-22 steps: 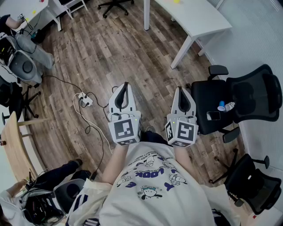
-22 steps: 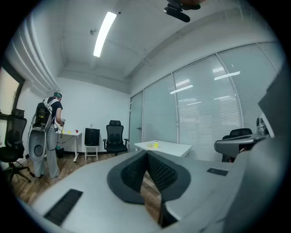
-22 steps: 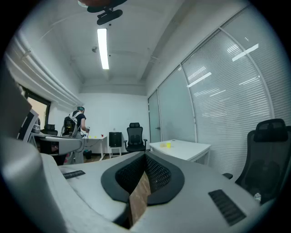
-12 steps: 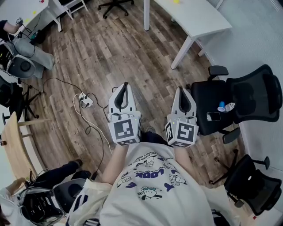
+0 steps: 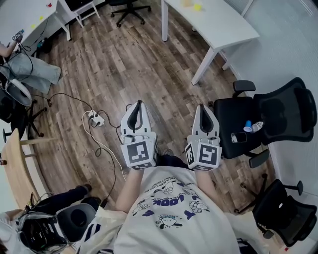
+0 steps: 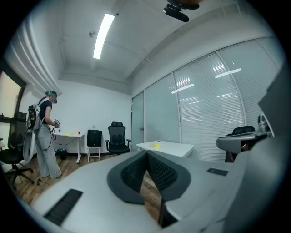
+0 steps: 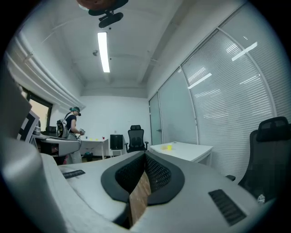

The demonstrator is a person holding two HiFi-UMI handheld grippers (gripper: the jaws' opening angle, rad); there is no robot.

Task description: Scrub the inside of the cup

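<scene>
– Cup (image 5: 197, 7)? We see one small yellow thing on the one white table (image 5: 223, 27), well apart from both tools. It may be the cup, but it's too small to tell.
– Tools, count?
– Two. The left gripper (image 5: 138, 104) and right gripper (image 5: 204, 107) are side by side over the wood floor (image 5: 124, 59). Both have their jaws pressed together, with nothing between them.
– Chairs?
– We count at least three black office chairs (image 5: 278, 111) in the head view. The nearest seat holds one phone (image 5: 238, 137).
– Floor clutter?
– One power strip (image 5: 97, 118) with cables.
– People?
– One person (image 6: 43, 132) stands by the far desk.
</scene>
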